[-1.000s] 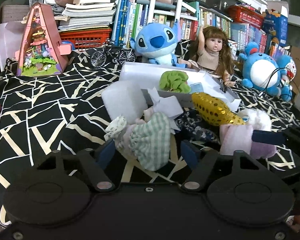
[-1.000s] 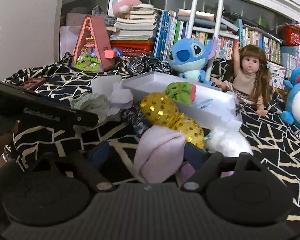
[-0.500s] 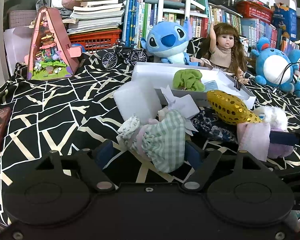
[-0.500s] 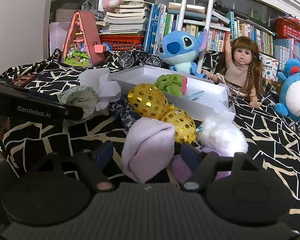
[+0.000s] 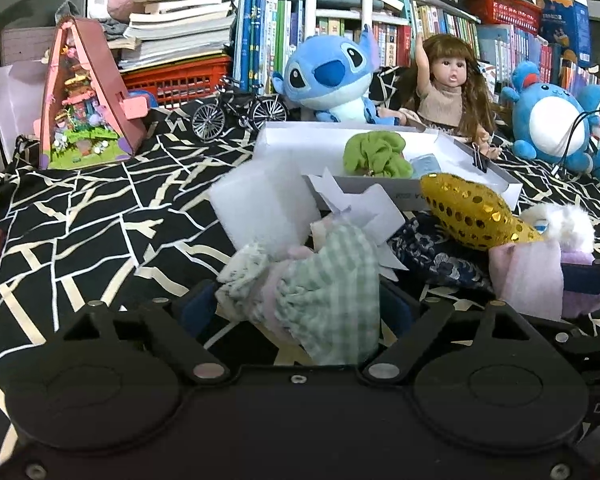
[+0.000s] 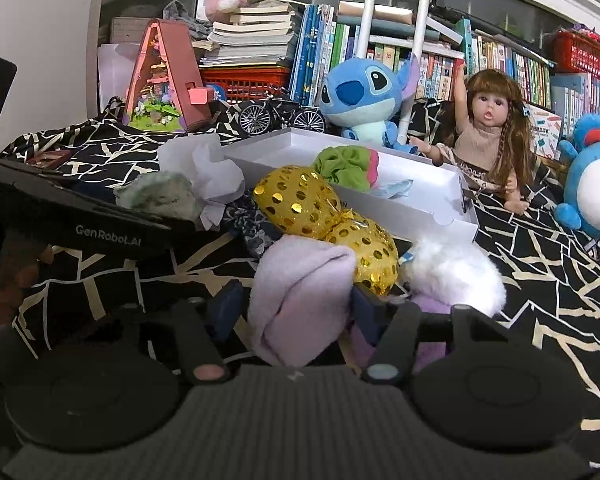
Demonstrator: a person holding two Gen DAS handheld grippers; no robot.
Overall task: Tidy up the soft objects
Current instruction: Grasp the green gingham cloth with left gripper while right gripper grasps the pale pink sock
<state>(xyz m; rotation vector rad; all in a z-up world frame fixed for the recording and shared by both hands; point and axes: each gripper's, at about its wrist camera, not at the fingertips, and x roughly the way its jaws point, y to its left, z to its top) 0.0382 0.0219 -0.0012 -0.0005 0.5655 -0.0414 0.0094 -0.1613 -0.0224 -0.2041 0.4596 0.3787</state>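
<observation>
My left gripper (image 5: 296,308) is shut on a green checked cloth bundle (image 5: 328,284) and holds it above the black patterned cloth. My right gripper (image 6: 296,308) is shut on a pale lilac soft cloth (image 6: 296,296). A gold sequinned pouch (image 6: 324,220) and a white fluffy piece (image 6: 456,272) lie just beyond the right gripper. A dark blue patterned pouch (image 5: 432,256) lies between the grippers. The white box (image 5: 388,160) behind holds a green scrunchie (image 5: 376,156). The left gripper's body shows in the right wrist view (image 6: 84,216).
A white foam block (image 5: 264,200) and crumpled white paper (image 5: 360,204) lie before the box. Behind stand a Stitch plush (image 5: 328,76), a doll (image 5: 448,88), a blue round plush (image 5: 548,120), a model bicycle (image 5: 240,112), a pink toy house (image 5: 84,120) and bookshelves.
Both grippers have lifted and drawn back a little with their cloths still held. The backdrop sits lower and further right in the left view.
</observation>
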